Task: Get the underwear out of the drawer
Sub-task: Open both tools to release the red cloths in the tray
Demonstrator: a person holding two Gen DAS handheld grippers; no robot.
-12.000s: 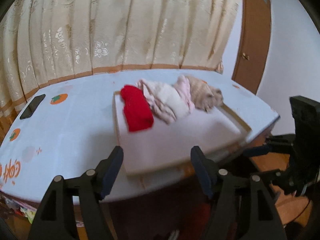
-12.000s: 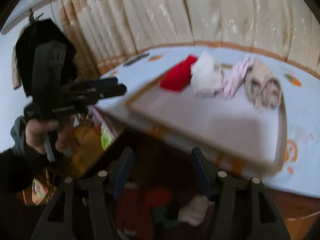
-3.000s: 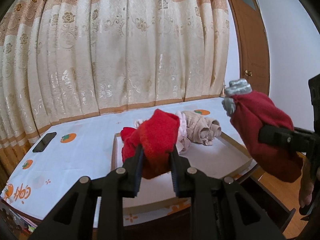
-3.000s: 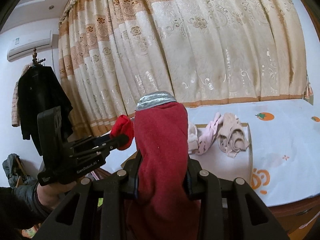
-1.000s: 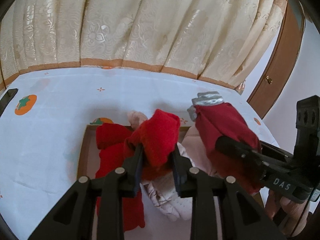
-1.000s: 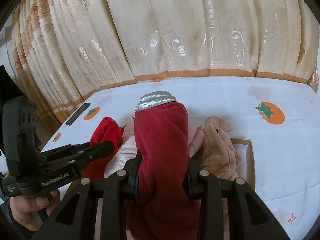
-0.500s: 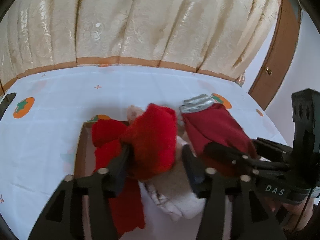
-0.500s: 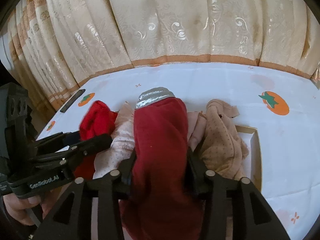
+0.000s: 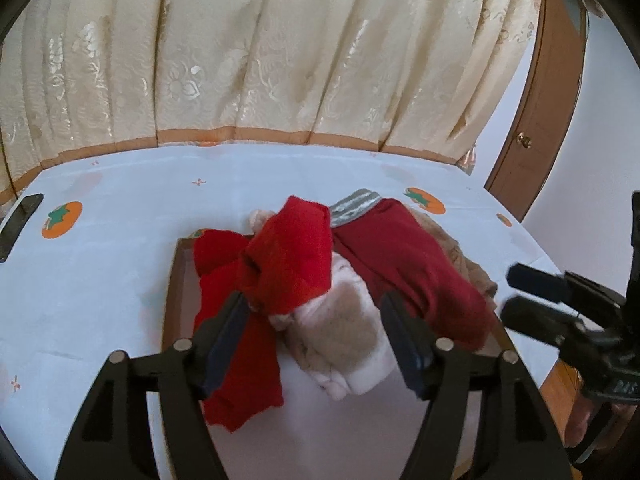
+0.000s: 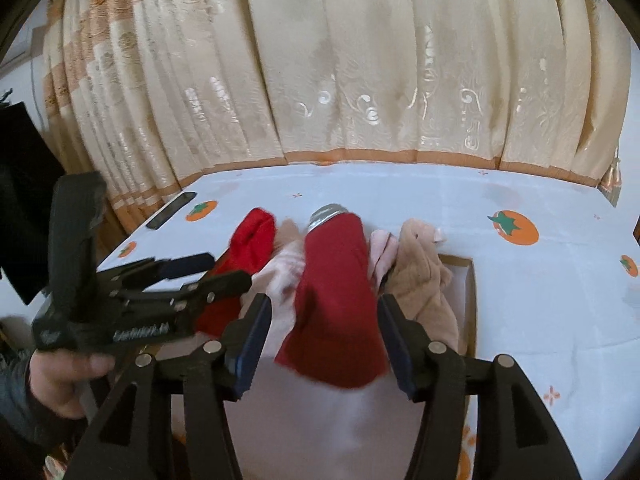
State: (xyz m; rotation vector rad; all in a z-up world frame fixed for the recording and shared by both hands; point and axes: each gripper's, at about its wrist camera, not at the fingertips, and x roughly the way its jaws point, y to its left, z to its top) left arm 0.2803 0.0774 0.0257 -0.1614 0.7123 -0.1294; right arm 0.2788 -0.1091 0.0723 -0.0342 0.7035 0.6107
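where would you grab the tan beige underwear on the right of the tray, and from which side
Grip the tan underwear at its raised, bunched fold toward the curtain end, coming down from above with the right gripper, whose jaws have just been opening off the dark red garment. The fold stands proud of the tray, while its left edge is crowded by the pink piece, so lean in from the open right side.

My left gripper (image 9: 316, 320) points downward at a slant, and its jaws have just been opening; they now stand apart with both pads clear of contact. My right gripper (image 10: 322, 328) is pitched down alike, its jaws also just opening and standing apart, gripping nothing. My left hand (image 10: 60, 376) wraps the left gripper's handle, with a dark sleeve (image 10: 16, 412) at the wrist.
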